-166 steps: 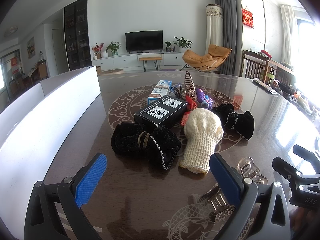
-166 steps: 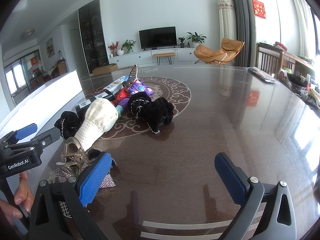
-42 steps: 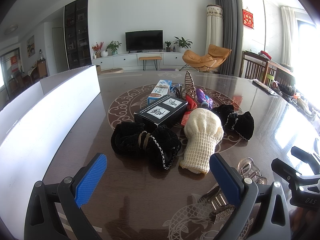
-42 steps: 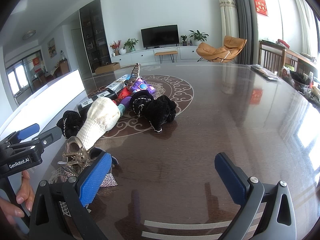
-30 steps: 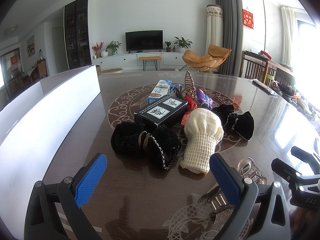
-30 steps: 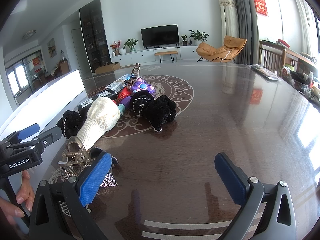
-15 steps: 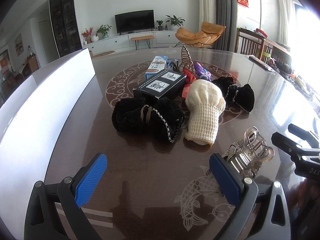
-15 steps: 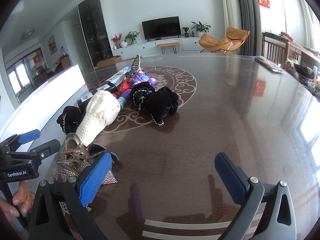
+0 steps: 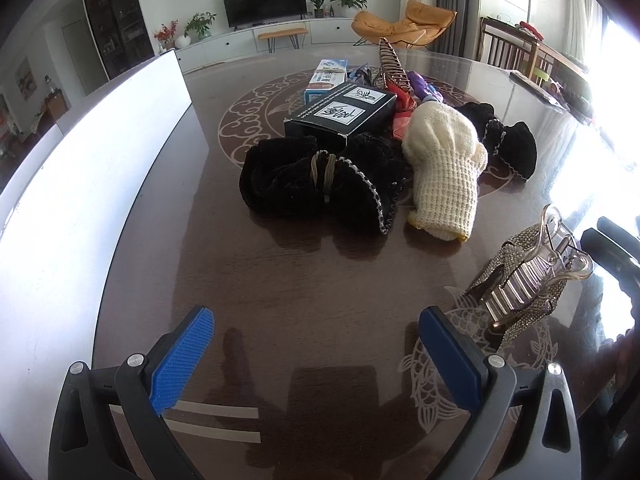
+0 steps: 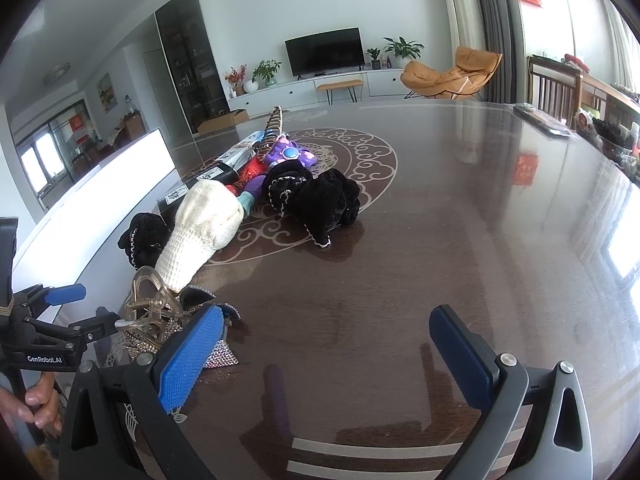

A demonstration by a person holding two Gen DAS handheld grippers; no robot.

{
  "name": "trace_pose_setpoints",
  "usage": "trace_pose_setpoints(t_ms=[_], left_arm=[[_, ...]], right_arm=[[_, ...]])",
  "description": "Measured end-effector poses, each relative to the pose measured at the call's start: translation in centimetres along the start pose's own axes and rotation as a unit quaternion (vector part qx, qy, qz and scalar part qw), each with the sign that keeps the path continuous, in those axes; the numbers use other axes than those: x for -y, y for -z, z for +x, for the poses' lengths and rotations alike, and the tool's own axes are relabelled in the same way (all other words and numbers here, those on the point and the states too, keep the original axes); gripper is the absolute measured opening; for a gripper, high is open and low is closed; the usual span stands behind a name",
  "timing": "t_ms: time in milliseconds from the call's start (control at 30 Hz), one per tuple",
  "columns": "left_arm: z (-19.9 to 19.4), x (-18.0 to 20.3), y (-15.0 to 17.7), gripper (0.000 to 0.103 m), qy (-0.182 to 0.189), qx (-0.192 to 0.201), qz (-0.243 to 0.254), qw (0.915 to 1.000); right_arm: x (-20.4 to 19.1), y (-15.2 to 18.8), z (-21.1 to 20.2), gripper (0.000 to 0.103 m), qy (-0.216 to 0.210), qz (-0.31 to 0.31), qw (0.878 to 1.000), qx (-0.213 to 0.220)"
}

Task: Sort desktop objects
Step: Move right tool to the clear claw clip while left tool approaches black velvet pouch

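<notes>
Left gripper (image 9: 316,344) has lifted and tipped down within the last second; before that it sat low and level for several seconds. Its view now looks down onto the bench (image 9: 280,280) rather than across it. Jaws spread wide, nothing between them. Right gripper (image 10: 324,344) has risen slightly too, also spread and empty, over bare bench on the right.

Pile is untouched, all of it still on the bench:
- black scrunchie (image 9: 320,180), nearest the left gripper, straight ahead
- cream glove (image 9: 444,172), touching the scrunchie's right side
- black box (image 9: 340,114) behind the scrunchie
- second black scrunchie (image 9: 508,144) right of the glove
- hair claw (image 9: 524,280), apart from the pile, near the left gripper's right finger
- blue-and-white box (image 9: 326,80) and purple toy (image 10: 286,154) at the back

White panel (image 9: 80,184) runs along the left edge; whether it is a bin wall I cannot tell.

Judgement: sorting has not begun. The rise and tilt read as the start of a first reach, most likely toward the near scrunchie or the claw. Which one is not yet clear.
</notes>
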State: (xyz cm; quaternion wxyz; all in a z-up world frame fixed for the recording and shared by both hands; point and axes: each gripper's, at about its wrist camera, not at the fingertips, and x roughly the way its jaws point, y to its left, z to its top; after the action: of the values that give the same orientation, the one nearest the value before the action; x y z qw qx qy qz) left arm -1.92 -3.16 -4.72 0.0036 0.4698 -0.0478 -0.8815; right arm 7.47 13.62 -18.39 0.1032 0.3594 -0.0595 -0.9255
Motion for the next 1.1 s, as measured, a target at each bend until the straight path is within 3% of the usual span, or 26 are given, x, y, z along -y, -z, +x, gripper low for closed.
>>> trace_pose_setpoints(t_ms=[100,200,267,433,600,800,933,1033,1100], left_arm=[[-0.1,-0.1,0.2,0.103,0.0,-0.004,-0.011,0.9999],[-0.6,-0.7,0.6,0.103,-0.003,-0.002,-0.019,0.9998],[-0.6,-1.2,0.9,0.103,-0.009,-0.004,-0.021,0.9997],[-0.8,-3.2,1.3,0.103,-0.024,-0.014,-0.035,0.999],[-1.0,-3.9,0.8,0.103,-0.026,-0.024,-0.041,0.9985],[-0.9,-3.0,-2.8,0.103,-0.035,-0.011,-0.043,0.9984],[-0.3,-3.2,-6.7,0.103,-0.013,0.001,-0.108,0.9941],[2.1,-3.0,-9.2,0.103,-0.004,-0.017,-0.149,0.9887],[4.3,-2.4,-9.6,0.103,-0.021,-0.041,-0.143,0.9885]], right_arm=[[-0.9,0.4,-0.9,0.103,-0.049,-0.036,0.998,-0.007],[-3.7,1.0,-2.4,0.103,-0.092,-0.112,0.989,-0.012],[-5.5,1.2,-2.1,0.103,-0.107,-0.131,0.985,-0.032],[-8.2,0.6,3.1,0.103,-0.063,-0.138,0.981,-0.119],[-8.4,-1.0,5.6,0.103,-0.017,-0.165,0.976,-0.141],[-4.4,-2.4,5.9,0.103,-0.013,-0.142,0.983,-0.112],[-4.3,-2.5,5.8,0.103,-0.002,-0.142,0.984,-0.109],[-4.2,-2.4,5.8,0.103,-0.003,-0.142,0.984,-0.109],[-4.3,-2.4,5.8,0.103,-0.003,-0.142,0.984,-0.109]])
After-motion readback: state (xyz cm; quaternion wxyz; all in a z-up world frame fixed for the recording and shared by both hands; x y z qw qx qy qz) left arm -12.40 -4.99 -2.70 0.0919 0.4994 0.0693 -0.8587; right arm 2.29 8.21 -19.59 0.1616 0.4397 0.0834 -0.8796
